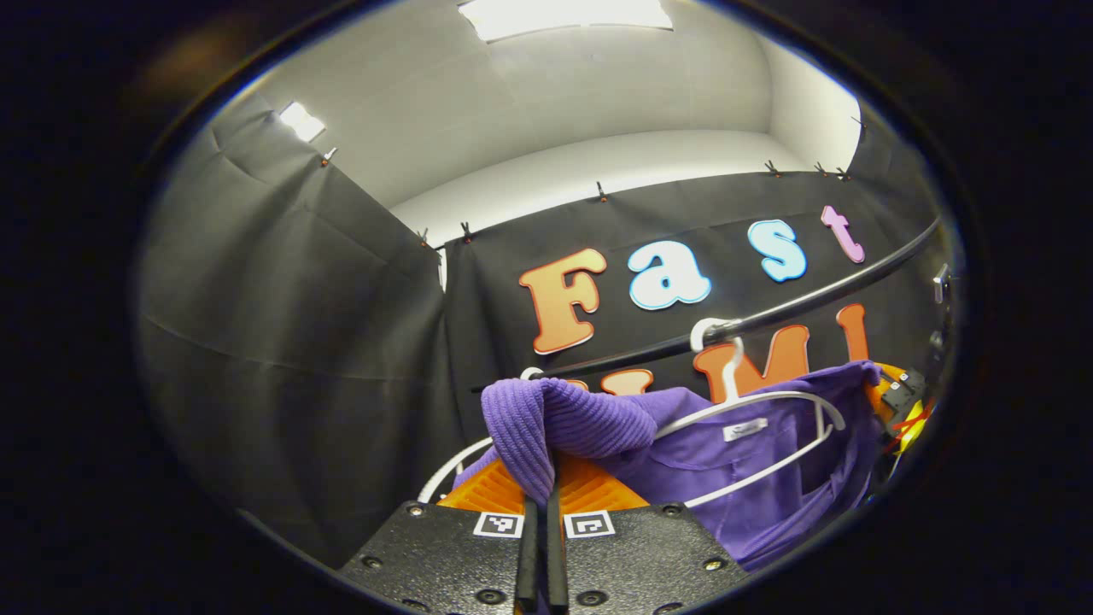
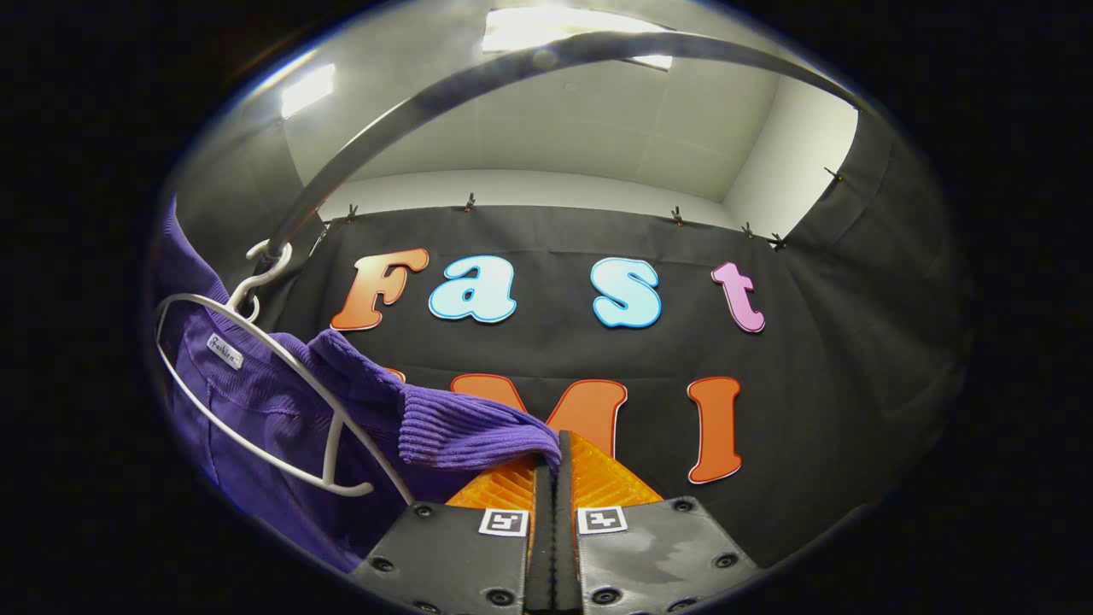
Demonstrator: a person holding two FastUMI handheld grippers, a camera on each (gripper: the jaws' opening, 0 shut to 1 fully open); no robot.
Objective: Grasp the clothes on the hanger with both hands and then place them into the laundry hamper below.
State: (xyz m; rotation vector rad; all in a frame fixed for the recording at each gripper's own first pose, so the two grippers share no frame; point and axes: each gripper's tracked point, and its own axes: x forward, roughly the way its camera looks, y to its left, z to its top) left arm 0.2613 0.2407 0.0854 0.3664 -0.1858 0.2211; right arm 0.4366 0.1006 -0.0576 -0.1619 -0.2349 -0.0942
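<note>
Purple ribbed knit fabric is what we find at both grippers. In the left gripper view, the left gripper [image 1: 540, 500] has its two fingers pressed together on a fold of the purple garment [image 1: 726, 465], the ribbed cuff or hem bunched up and draped over the fingertips. The rest of the garment spreads to the right of the gripper, hung on a white hanger [image 1: 751, 401] whose hook sits over a dark rail [image 1: 803, 303] crossing the upper right of the view. A small white label [image 1: 745, 429] shows at the garment's neck. At the far right edge we note part of the other gripper, too cut off to judge further.

In the right gripper view, the right gripper [image 2: 553, 478] likewise has its fingers drawn tight together, pinching a ribbed edge of the same purple garment [image 2: 256, 410] that comes in from the left. The garment's body hangs at the left of this view, on the white hanger [image 2: 282, 359], whose hook [image 2: 260, 269] catches the dark rail [image 2: 410, 111] arching overhead. The neck label [image 2: 225, 351] is visible just under the hanger's arm.

We record the garment as on the hanger and on the rail, gripped at two points, one by each gripper. Ceiling light panels [image 2: 564, 30] show above.
</note>
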